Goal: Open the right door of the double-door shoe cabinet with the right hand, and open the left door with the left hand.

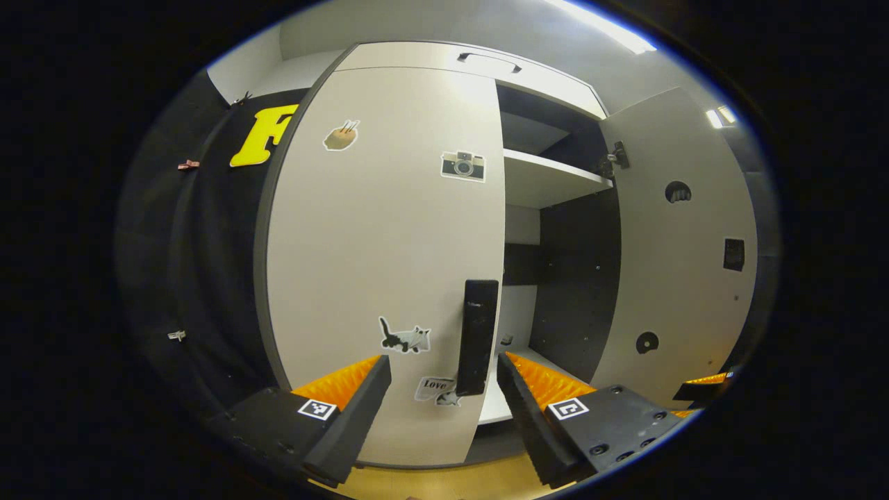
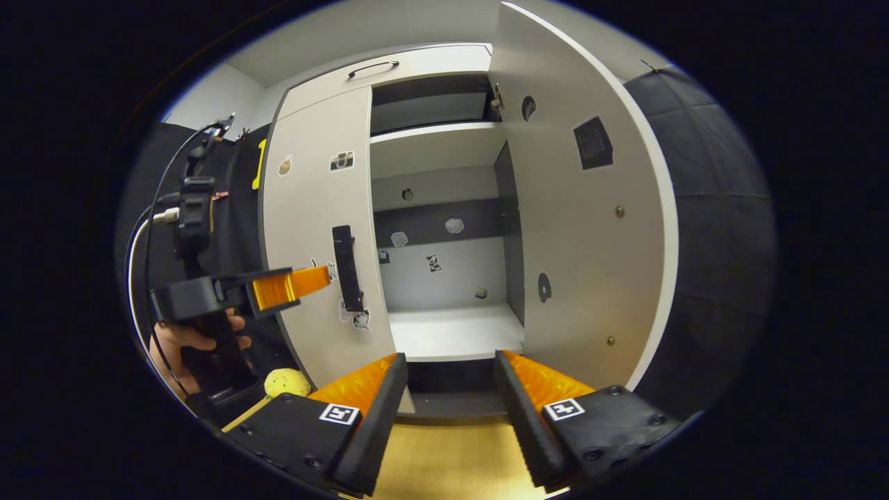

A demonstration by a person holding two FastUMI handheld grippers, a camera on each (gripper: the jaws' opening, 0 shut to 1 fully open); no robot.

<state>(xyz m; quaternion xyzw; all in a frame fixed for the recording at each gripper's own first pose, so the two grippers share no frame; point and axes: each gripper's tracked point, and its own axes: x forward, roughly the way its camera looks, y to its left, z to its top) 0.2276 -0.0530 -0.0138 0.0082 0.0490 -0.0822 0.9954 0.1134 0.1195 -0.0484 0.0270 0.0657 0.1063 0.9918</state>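
The shoe cabinet's left door (image 1: 375, 236) is closed, with stickers and a tall black handle (image 1: 478, 337) near its inner edge. My left gripper (image 1: 444, 378) is open, and the handle stands between its fingers, untouched as far as I can tell. The right door (image 1: 684, 264) is swung wide open. In the right gripper view, a hand holds the left gripper (image 2: 312, 278) with its tips just short of the handle (image 2: 346, 267). My right gripper (image 2: 448, 378) is open and holds nothing. It faces the open compartment, left of the right door (image 2: 590, 229).
Inside the cabinet are an upper shelf (image 2: 437, 149) and a white bottom board (image 2: 455, 330) with small stickers on the back wall. A yellow ball-like object (image 2: 288, 382) lies on the wooden floor (image 2: 451, 458) at the cabinet's left. Black cloth walls flank the cabinet.
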